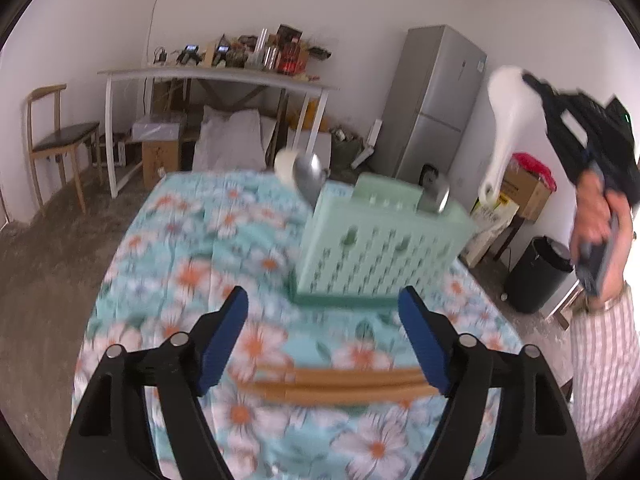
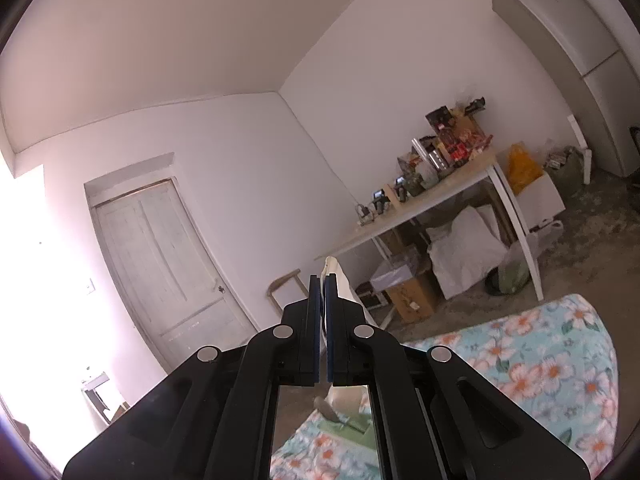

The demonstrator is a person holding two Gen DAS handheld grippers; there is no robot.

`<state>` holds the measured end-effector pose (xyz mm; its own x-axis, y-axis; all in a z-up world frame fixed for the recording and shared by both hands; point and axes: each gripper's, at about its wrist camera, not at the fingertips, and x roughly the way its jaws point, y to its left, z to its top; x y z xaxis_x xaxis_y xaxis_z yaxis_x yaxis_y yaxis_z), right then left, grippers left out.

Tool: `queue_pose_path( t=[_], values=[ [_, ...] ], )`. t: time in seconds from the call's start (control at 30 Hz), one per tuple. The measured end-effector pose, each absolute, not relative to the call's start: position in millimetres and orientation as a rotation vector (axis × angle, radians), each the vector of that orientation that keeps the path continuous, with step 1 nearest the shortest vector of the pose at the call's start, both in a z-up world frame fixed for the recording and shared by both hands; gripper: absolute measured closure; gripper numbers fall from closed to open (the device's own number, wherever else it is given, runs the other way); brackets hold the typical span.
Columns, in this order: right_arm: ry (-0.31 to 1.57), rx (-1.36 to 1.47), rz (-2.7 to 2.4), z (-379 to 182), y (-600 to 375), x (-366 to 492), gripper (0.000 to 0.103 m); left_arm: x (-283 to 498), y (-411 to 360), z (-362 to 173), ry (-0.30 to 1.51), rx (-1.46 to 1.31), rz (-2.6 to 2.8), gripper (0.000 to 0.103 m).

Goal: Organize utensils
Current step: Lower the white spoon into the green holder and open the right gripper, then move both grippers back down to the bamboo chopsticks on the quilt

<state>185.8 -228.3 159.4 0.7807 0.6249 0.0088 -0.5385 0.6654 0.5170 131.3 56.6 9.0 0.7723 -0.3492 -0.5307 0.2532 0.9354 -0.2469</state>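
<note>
— What are your left jaws doing?

— My left gripper stands wide open, blue pads spread far apart, with nothing between them. It points down at the table covered by a turquoise cloth with white and orange flowers. A pair of light brown wooden chopsticks lies crosswise on the cloth, just below my fingertips in the left wrist view.

— And the holder?

— The pale green perforated plastic utensil holder stands upright on the cloth beyond my left pads, on a darker green base. A shiny metal spoon sticks bowl-up out of its far left corner, with something round and cream-coloured behind it that is too blurred to name. A flat metal piece rises from its right end.

— Your right hand?

— My right gripper is fully closed, pads pressed on a long white plastic spoon. From the left camera the spoon hangs handle-down in the air, above and to the right of the holder, clear of it. The hand grips the gripper's handle, above a striped sleeve.
</note>
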Motion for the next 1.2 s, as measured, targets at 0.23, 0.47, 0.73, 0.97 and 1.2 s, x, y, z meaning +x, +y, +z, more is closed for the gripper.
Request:
queue_pose_path(
  t=[0.23,0.47,0.73,0.97,1.2],
  values=[
    [0.201,0.524,0.621,116,-221,206,0.102,125,49,-10,0.621,-0.126,-0.328,0.022],
    [0.289,0.516,0.547,81,-226,195,0.077,126,47,-17,0.638,-0.149,-0.347,0.021],
    [0.247,0.490,0.499,106,-243,151,0.064,121,51,-15,0.648,-0.172,-0.353,0.020],
    [0.326,0.380,0.450,98,-234,89,0.046,107,55,-25,0.730,-0.173,-0.339,0.018],
    [0.710,0.161,0.303,13,-184,67,0.037,100,48,-64,0.885,-0.177,-0.228,0.018]
  ],
)
